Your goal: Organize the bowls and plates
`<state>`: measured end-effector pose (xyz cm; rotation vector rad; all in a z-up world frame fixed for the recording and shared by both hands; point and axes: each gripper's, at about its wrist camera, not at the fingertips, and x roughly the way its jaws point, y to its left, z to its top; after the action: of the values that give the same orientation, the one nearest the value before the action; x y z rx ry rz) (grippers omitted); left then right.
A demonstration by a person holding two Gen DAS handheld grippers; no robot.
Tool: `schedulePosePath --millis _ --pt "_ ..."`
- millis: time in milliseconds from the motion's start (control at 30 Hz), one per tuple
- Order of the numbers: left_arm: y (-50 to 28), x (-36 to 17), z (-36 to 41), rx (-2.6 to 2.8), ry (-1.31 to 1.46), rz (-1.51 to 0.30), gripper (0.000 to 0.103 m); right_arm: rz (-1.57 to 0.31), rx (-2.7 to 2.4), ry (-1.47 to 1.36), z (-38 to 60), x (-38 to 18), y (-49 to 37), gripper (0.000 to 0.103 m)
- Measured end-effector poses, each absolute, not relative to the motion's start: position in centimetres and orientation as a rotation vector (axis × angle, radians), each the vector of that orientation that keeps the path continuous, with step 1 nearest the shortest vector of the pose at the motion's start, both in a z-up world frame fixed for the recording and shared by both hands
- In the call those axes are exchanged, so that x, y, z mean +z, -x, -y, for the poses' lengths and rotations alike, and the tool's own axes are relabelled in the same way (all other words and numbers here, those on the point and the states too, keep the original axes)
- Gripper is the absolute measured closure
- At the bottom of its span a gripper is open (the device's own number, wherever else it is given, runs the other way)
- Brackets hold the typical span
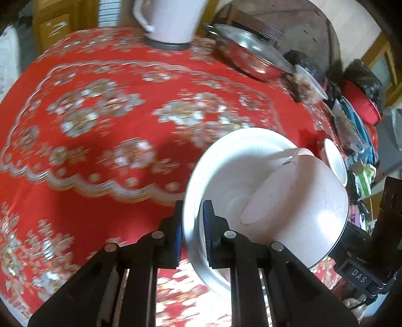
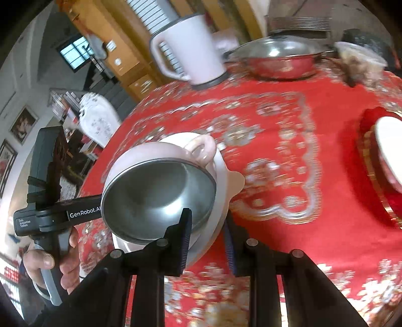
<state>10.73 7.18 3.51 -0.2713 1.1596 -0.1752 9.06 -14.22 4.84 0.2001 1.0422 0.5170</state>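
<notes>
In the left wrist view, the left gripper [image 1: 193, 235] has its jaws closed narrowly on the rim of a white plate [image 1: 226, 171], one blue pad on each side of the rim, and the plate is held tilted above the bench [image 1: 100, 113], which is covered by a red cloth with a silver and gold flower pattern. A pink bowl [image 1: 301, 201] with a small handle sits against the plate's upper face, its rounded pink outside turned toward the camera. Beyond the plate, at the far edge of the bench, stands a pale jug [image 1: 170, 20] on a grey base, and to the right of the jug lies a steel pan [image 1: 251, 57] under a lid. A second white dish [image 1: 335, 162] shows just right of the plate, near a clutter of bags. In the right wrist view, the right gripper [image 2: 207, 247] has its jaws closed on the edge of the same stack, where the plate [image 2: 221, 191] and the bowl [image 2: 160, 196] meet; which of the two the pads actually pinch cannot be told. The bowl's steel inside faces the camera, its handle [image 2: 203, 151] at the top. Left of the plate, a hand [image 2: 54, 264] grips the handle of the other gripper. Far behind the plate stand the jug [image 2: 188, 50] and the pan [image 2: 281, 57]; to the plate's right a white dish [image 2: 388, 148] rests on a red tray [image 2: 369, 151].
</notes>
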Motion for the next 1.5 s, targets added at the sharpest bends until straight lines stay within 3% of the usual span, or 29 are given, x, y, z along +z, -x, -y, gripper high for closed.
schedulePosePath --millis 1000,1500 --pt "-22.0 7.6 20.0 -0.480 0.074 -1.134 0.091 -0.906 0.121 -0.376 39.1 8.9 -13.4 0.075" --pt "-24.5 4.4 23.6 -0.488 0.065 -1.175 0.091 -0.932 0.106 -0.466 43.0 5.4 -15.2 0.074"
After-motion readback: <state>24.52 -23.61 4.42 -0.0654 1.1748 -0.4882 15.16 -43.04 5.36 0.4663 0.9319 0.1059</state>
